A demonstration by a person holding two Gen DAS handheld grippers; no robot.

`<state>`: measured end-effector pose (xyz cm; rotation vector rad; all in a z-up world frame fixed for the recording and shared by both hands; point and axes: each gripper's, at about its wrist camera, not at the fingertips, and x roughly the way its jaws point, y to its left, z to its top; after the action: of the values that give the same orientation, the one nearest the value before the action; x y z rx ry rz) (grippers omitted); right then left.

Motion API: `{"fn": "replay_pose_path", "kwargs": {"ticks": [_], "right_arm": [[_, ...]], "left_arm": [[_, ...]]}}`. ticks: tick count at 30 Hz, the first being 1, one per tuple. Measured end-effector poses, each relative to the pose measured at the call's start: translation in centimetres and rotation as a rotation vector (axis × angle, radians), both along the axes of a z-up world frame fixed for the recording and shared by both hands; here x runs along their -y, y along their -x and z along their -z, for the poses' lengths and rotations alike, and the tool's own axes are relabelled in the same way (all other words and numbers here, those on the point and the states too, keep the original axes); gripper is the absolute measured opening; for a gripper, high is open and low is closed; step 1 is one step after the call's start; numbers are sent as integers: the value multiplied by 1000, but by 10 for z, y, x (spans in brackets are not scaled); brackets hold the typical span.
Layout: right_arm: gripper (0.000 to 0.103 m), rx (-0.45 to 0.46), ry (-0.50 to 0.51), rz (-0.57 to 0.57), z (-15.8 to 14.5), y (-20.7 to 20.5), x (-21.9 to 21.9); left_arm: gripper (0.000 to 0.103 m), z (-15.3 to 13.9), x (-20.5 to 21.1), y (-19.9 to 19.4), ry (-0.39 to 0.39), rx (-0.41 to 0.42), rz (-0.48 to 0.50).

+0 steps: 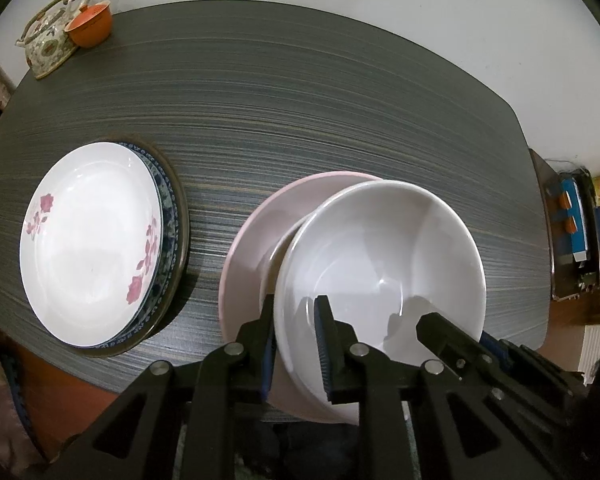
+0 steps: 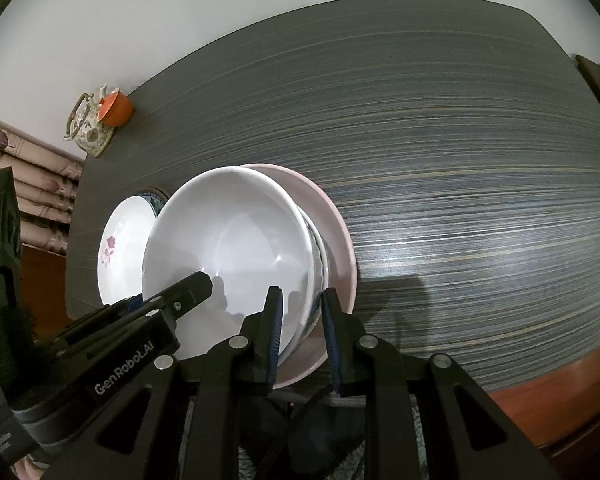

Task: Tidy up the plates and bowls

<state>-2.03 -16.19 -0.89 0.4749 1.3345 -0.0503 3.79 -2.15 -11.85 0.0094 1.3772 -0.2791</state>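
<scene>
Tools from both hands grip the same white bowl (image 1: 380, 264): the left tool (image 1: 294, 344) is clamped on the near-left part of its rim, one jaw inside and one outside, and the right tool (image 2: 300, 332) is clamped on the near-right part of the rim in the same way. The bowl sits in a pink plate (image 1: 252, 232), with what seems to be another white bowl nested under it, near the front edge of the counter (image 1: 340, 100). I judge the bowl to be stiff, glazed and slippery, and it can break, so a rim grip on two opposite sides looks right, and it should stay level. On the left a flowered plate (image 1: 88, 240) lies on a stack of darker plates, just beside the pink plate. Far at the back corner stand a teapot (image 1: 46, 36) and an orange cup (image 1: 90, 26), well apart. The middle and right of the counter offer wide room for moving.
</scene>
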Motion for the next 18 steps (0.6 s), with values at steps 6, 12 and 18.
{"fn": "replay_pose_path", "kwargs": {"ticks": [6,12,18], "right_arm": [[20,5,5,-3,0,0,0],[20,8,4,-5,0,-1,1],[21,10,4,-10,-1,-1,2]], "left_arm": [[18,-1,-1,-3,7,-11,2],[23,-3,-4,-8,26,-25,1],[23,-4,-6,-10,16,-45,15]]}}
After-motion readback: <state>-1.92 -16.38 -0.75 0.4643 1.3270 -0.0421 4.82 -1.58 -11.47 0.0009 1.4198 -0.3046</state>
